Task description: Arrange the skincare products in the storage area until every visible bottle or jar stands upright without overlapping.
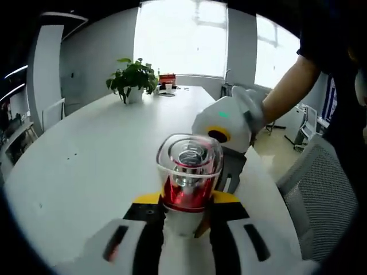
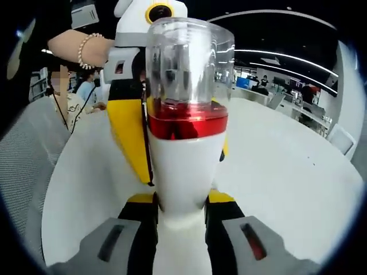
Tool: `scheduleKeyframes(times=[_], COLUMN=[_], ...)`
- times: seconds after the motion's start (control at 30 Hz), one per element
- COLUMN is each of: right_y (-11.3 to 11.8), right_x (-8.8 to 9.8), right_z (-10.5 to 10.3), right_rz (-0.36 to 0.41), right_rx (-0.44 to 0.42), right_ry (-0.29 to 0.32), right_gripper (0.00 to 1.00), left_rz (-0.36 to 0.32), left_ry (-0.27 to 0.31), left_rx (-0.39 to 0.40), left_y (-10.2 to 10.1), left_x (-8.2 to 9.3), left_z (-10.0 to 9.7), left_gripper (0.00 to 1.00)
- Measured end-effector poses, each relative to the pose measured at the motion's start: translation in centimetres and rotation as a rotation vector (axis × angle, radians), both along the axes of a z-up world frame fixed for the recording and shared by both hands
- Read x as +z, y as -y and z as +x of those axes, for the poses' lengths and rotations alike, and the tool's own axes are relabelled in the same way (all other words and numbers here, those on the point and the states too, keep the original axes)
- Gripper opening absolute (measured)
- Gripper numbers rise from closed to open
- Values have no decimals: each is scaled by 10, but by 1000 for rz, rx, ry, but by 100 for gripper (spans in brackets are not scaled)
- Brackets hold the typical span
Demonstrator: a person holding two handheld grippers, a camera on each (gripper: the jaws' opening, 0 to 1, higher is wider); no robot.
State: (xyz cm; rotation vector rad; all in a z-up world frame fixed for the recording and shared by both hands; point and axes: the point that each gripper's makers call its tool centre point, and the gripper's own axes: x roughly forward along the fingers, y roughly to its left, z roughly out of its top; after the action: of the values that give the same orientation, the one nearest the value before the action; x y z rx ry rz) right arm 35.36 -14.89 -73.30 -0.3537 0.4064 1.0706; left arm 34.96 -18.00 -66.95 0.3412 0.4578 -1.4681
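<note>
Both grippers, left (image 1: 184, 215) and right (image 2: 182, 215), clench one bottle (image 1: 188, 177); its base is hidden between the jaws above the table (image 1: 86, 154).

L gripper (image 1: 182, 220) & R gripper (image 2: 182, 220) jaws both clamped, facing each other.

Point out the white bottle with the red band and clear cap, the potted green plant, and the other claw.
White bottle with red band and clear cap (image 2: 187, 166), right gripper view: white body.
Potted green plant (image 1: 132, 77), left gripper view: leaves.
Right claw (image 1: 225, 119), left gripper view: white housing.
</note>
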Motion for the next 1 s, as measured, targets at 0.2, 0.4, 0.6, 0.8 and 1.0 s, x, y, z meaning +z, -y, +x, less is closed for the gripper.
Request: scheduleKeyframes(times=[0.2, 0.4, 0.6, 0.8, 1.0], right_y=[6, 11, 16, 17, 16], right_x=[0, -1, -1, -2, -2], right_z=[6, 0, -1, 2, 4], right_rz=[-10, -29, -34, -35, -32], right_rx=[21, 65, 86, 84, 68], right_ry=[-10, -24, -23, -22, -23], right_gripper=[31, 31, 31, 31, 31], left_rz=[-6, -8, -22, -29, -32], left_ry=[-3, -6, -4, 0, -15], left_rx=[6, 17, 22, 23, 34], left_y=[5, 11, 16, 16, 15], left_x=[0, 1, 1, 0, 0], left_z=[5, -1, -1, 3, 4], left_gripper=[25, 25, 25, 25, 26])
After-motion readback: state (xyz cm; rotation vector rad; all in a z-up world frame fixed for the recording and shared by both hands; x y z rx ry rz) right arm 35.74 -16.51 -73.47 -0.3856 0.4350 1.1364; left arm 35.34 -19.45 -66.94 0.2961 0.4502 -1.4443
